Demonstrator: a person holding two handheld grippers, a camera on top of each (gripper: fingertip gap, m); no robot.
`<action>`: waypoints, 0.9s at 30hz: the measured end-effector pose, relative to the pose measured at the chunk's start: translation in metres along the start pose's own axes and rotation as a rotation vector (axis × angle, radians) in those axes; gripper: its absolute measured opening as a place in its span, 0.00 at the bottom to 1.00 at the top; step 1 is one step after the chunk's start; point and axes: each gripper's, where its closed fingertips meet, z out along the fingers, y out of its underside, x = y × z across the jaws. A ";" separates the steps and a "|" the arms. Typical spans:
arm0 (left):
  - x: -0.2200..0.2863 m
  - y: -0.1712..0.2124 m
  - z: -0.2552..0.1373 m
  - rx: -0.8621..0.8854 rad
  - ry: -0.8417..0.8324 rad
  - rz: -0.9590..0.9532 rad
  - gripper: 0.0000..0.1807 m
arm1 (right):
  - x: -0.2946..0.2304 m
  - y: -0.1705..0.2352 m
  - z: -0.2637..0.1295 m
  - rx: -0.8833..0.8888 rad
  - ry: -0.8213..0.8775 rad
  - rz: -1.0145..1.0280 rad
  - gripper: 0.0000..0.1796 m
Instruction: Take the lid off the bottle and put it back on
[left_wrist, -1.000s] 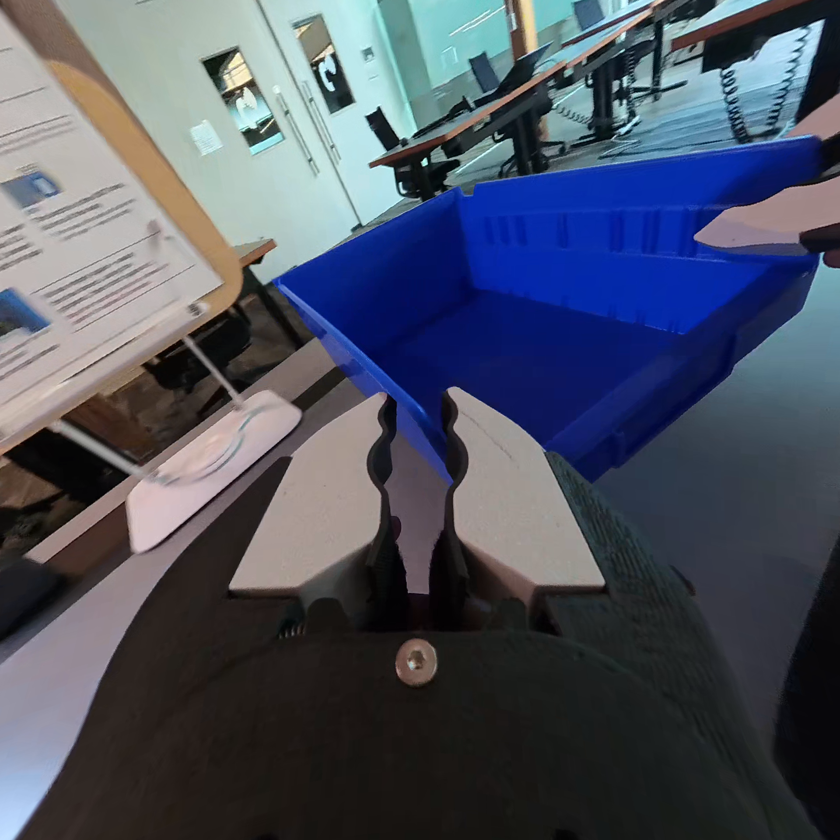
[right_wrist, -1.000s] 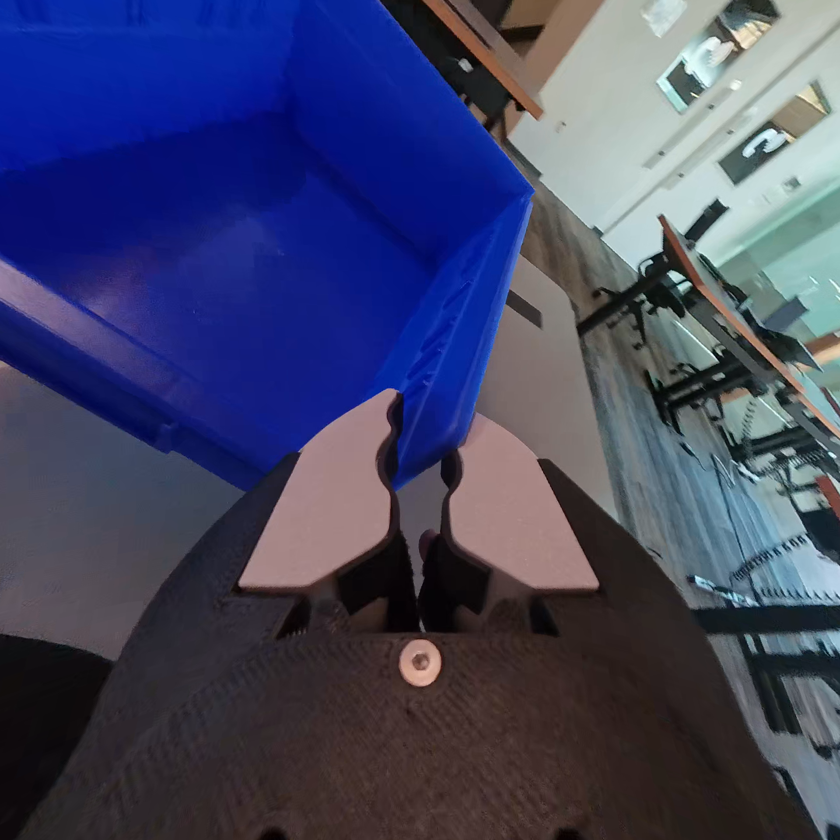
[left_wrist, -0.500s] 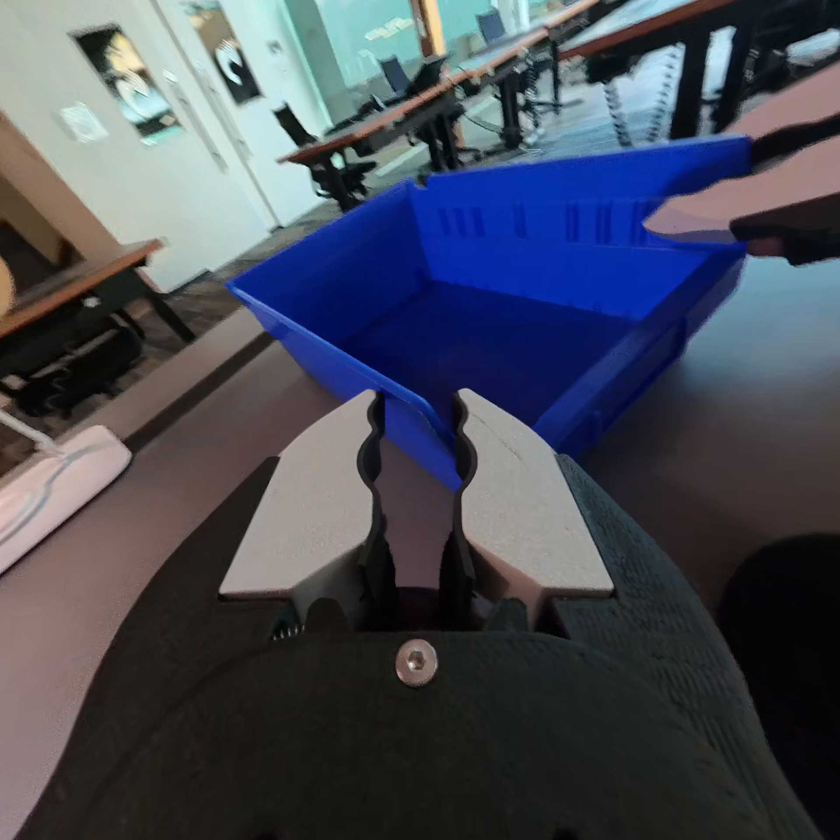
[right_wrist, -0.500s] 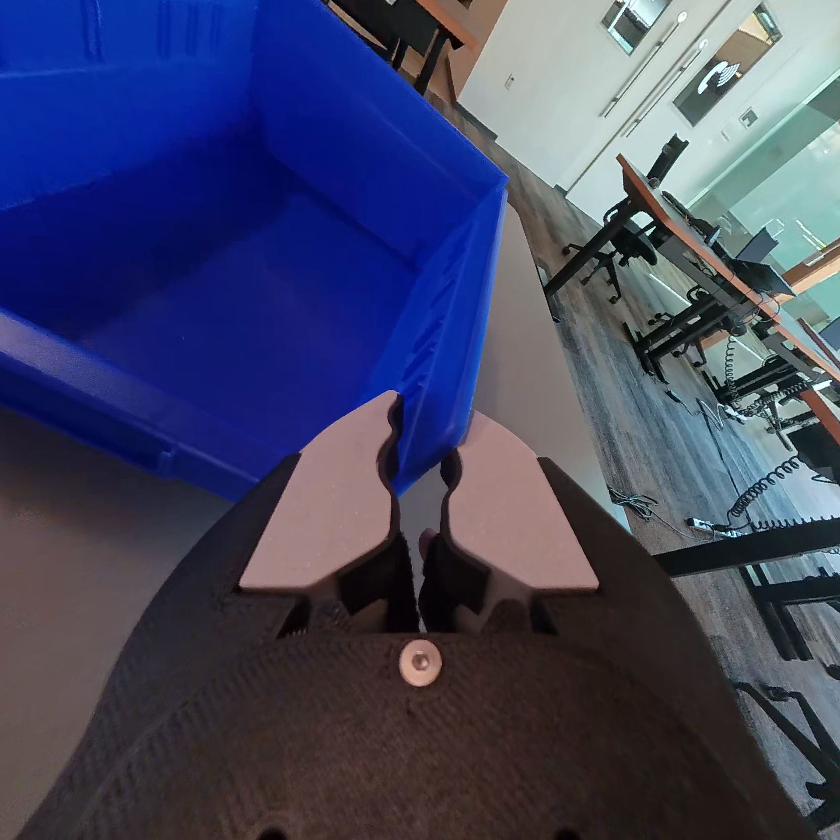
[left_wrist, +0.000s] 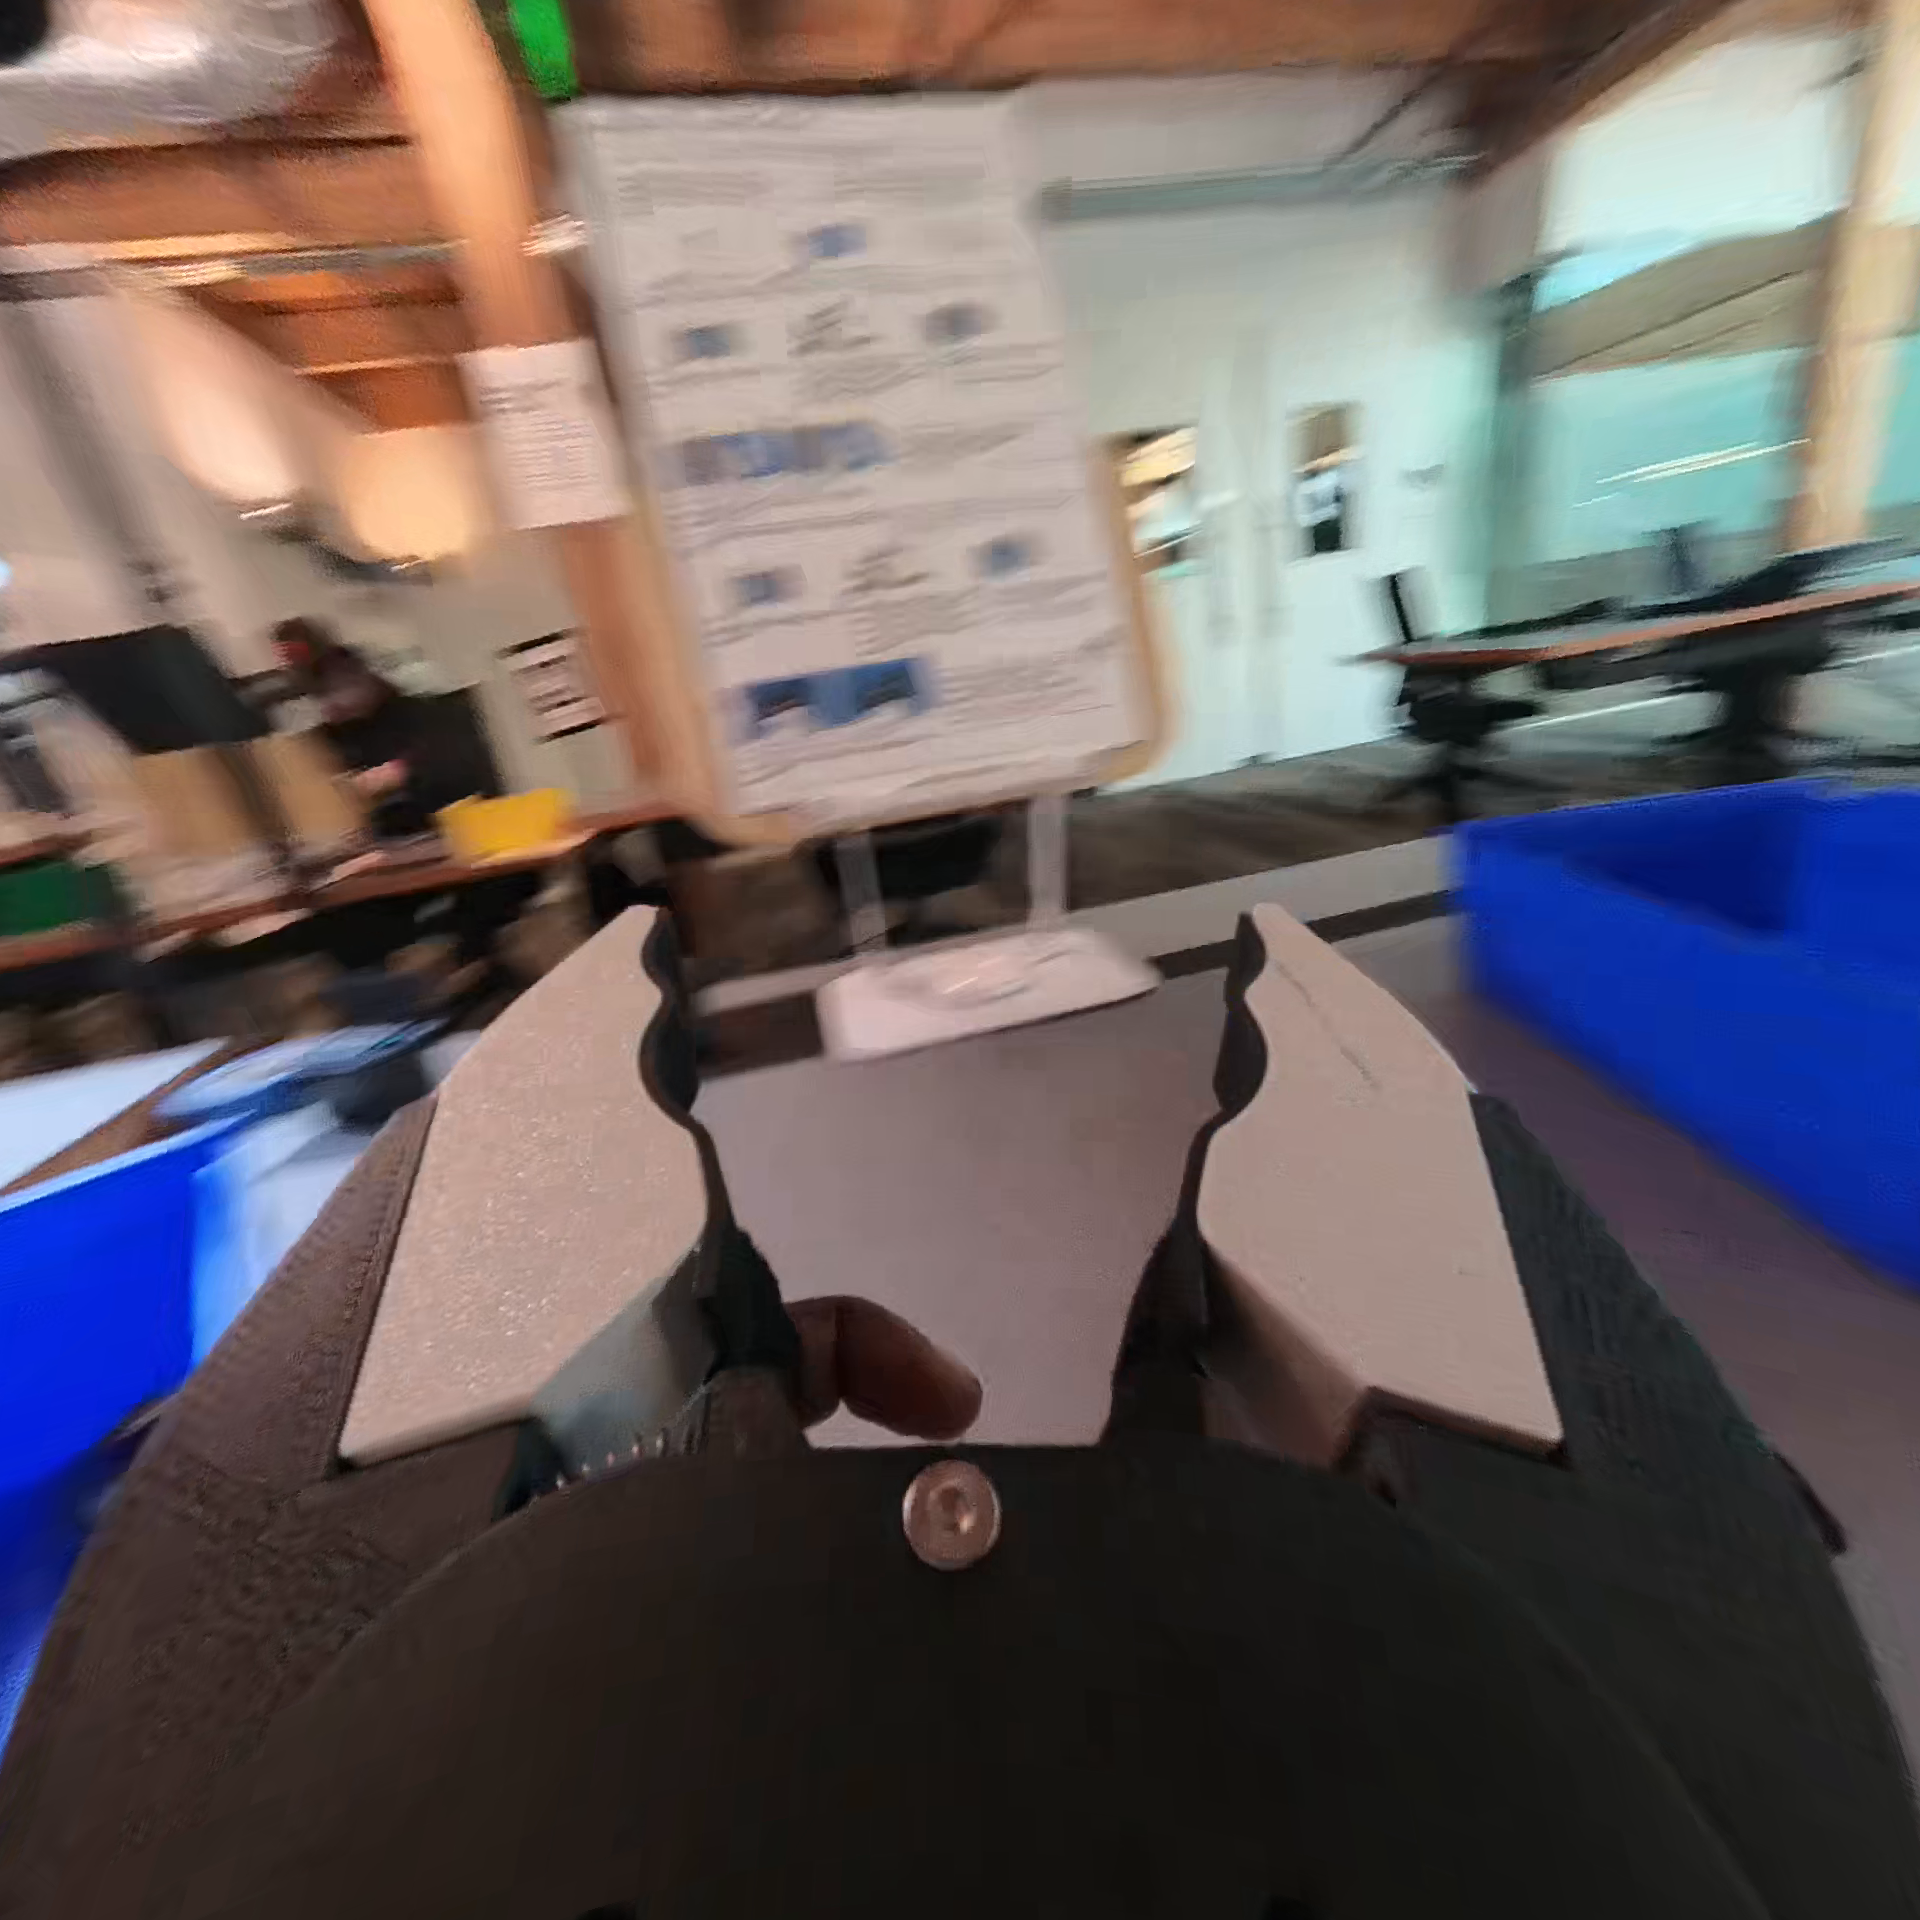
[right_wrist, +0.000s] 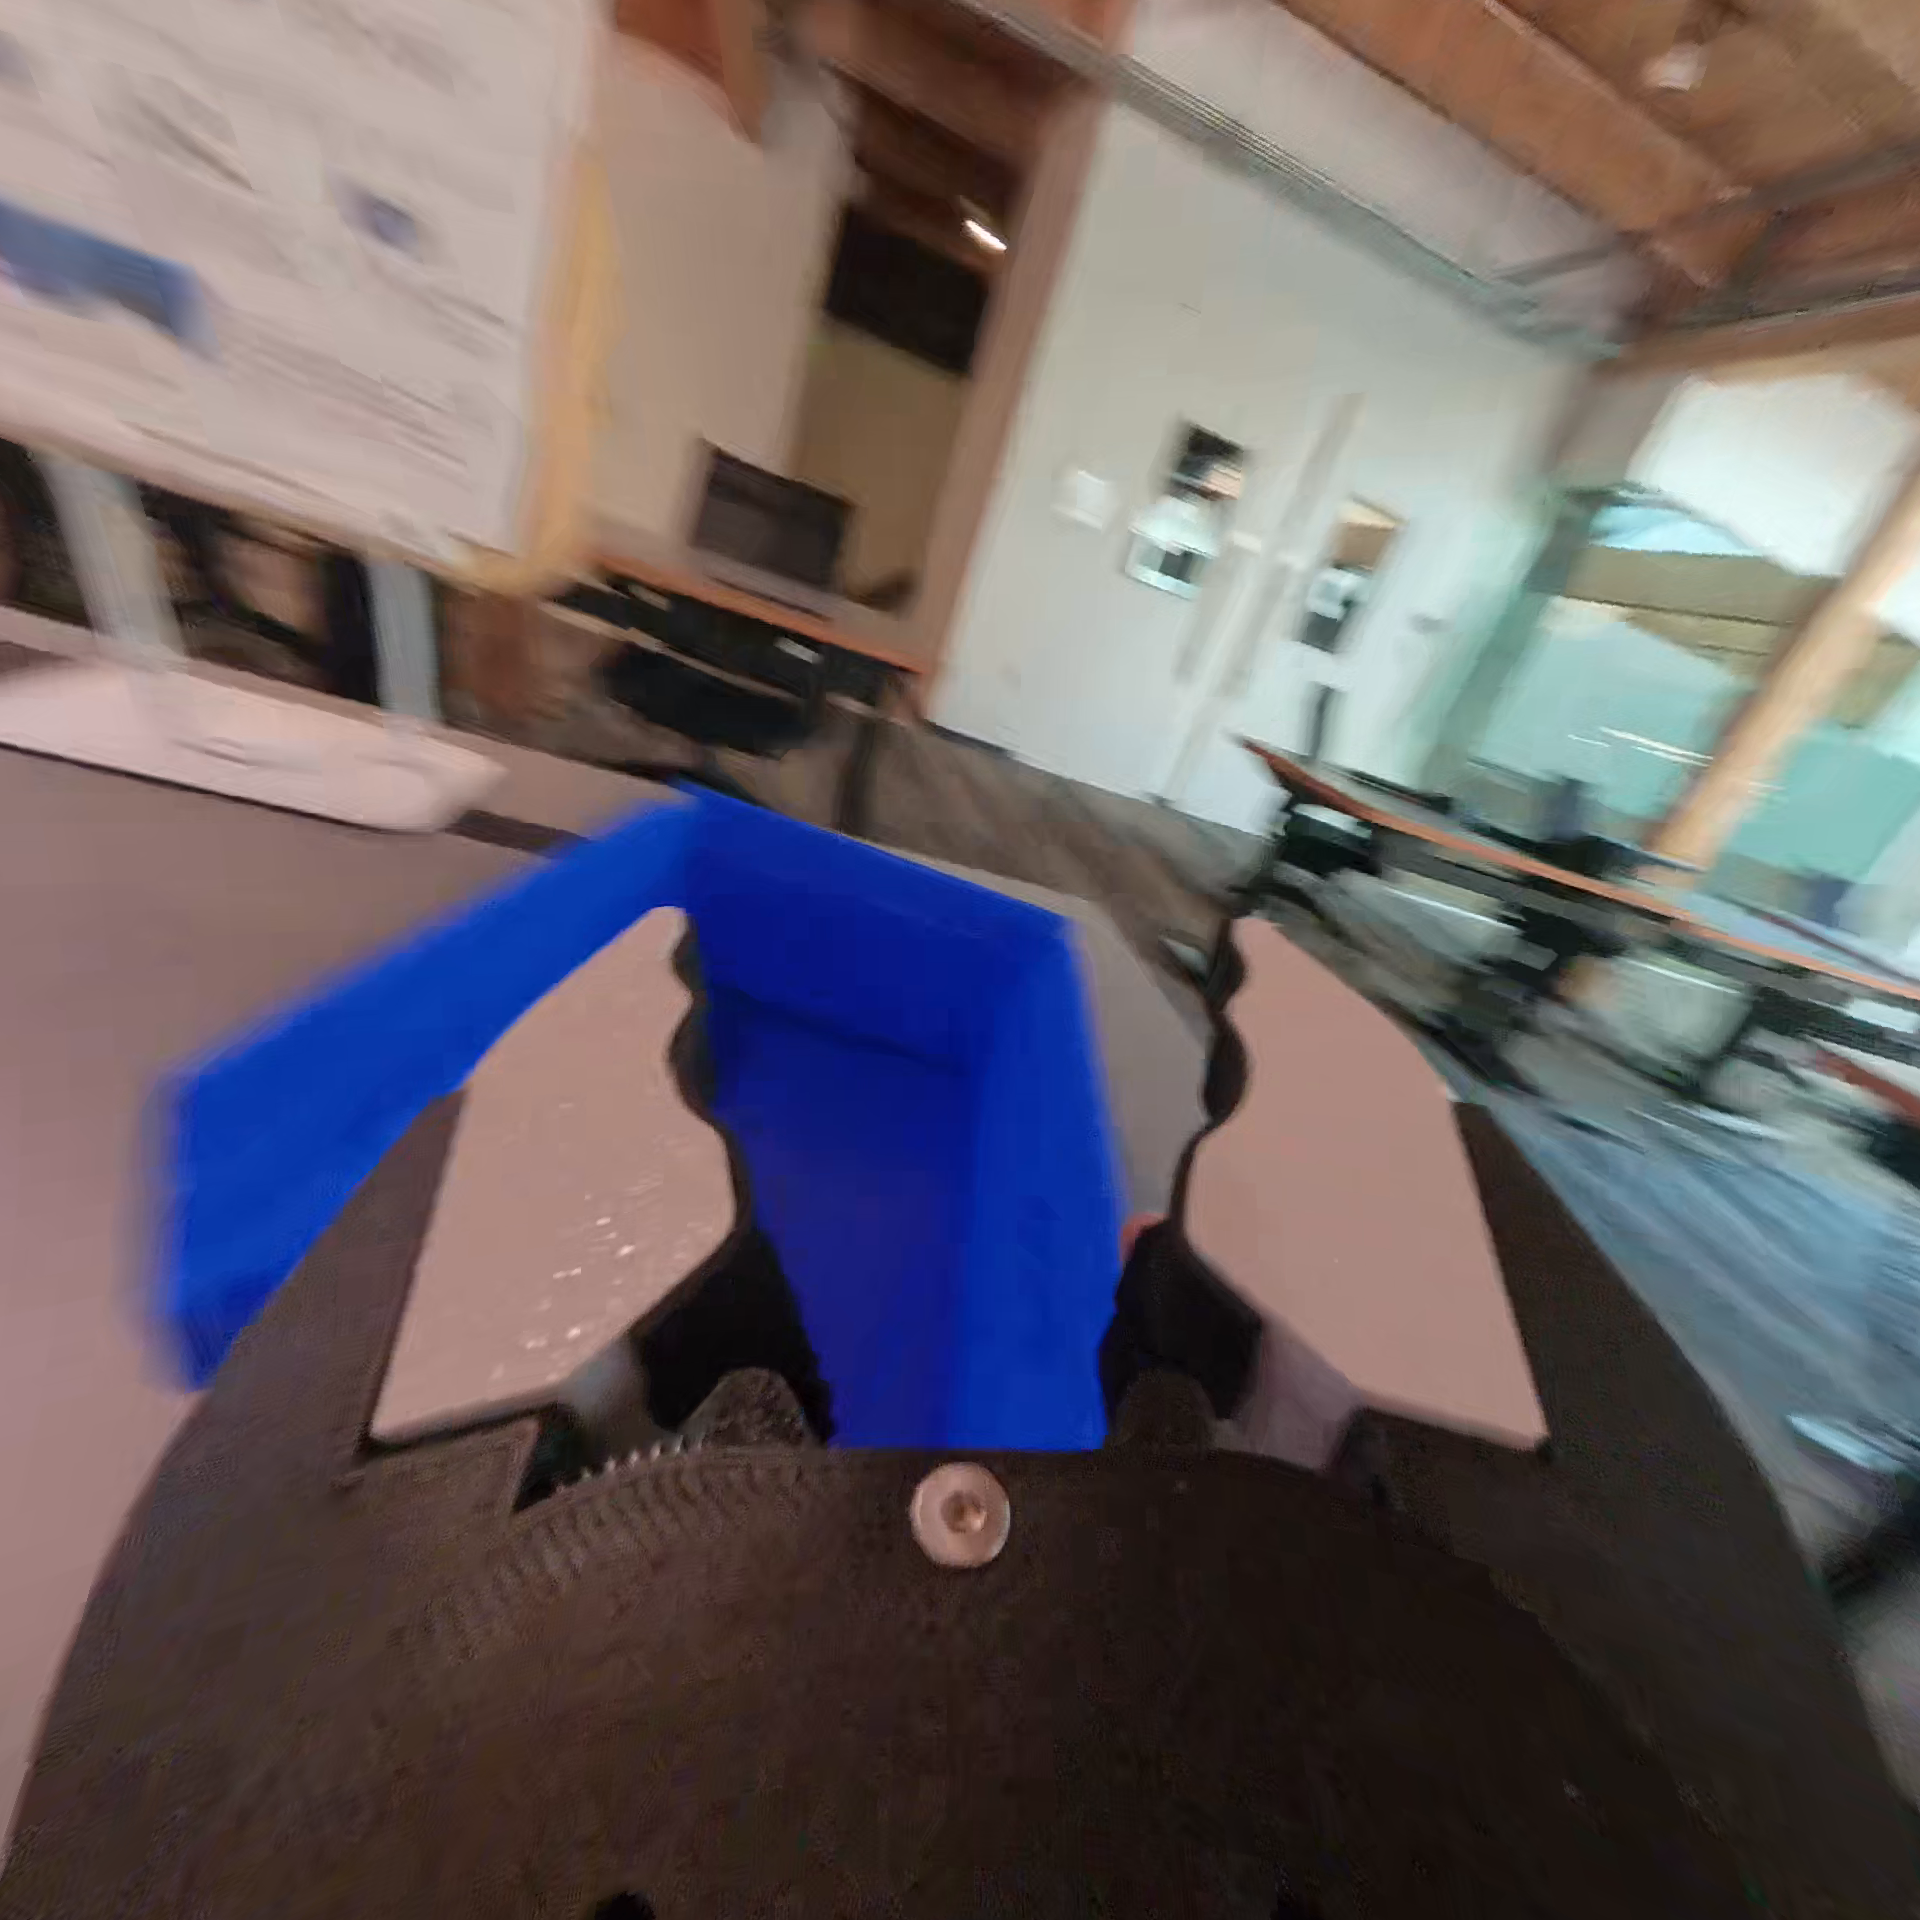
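Grey tabletop (left_wrist: 935, 1164) fills the near ground of both wrist views, with an office of desks and chairs blurred behind it. Neither the bottle nor its lid shows in either view, so where they stand cannot be told.

Left gripper (left_wrist: 951, 935) has its jaws spread wide and empty, aimed at bare table, with a fingertip (left_wrist: 894, 1366) of the person visible down between them at 6 o'clock. Right gripper (right_wrist: 951, 940) is likewise spread and empty, looking into a blue bin (right_wrist: 894, 1039) whose inside appears empty. In the left view a blue bin's wall (left_wrist: 1683, 966) sits at 3 o'clock and another blue edge (left_wrist: 83, 1330) at 9 o'clock. Past the table's far edge, at 12 o'clock, a poster board (left_wrist: 862, 447) stands on a white base (left_wrist: 987, 987).

Judging from this, the task has not begun in earnest: the step in hand looks like searching for the bottle. Next would be to bring it into view, steady its body with one gripper and close the other on the lid. Heavy motion blur makes fine detail unreliable.
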 end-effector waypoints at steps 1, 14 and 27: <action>-0.033 0.013 -0.012 -0.048 -0.106 0.018 0.54 | -0.029 -0.008 0.002 0.026 -0.109 0.053 0.45; -0.141 0.127 -0.055 -0.537 -0.308 0.247 0.20 | -0.162 0.102 0.022 -0.518 -0.380 -0.202 0.38; -0.134 0.123 -0.053 -0.441 -0.181 0.415 0.11 | -0.146 0.107 0.020 -0.522 -0.295 -0.330 0.10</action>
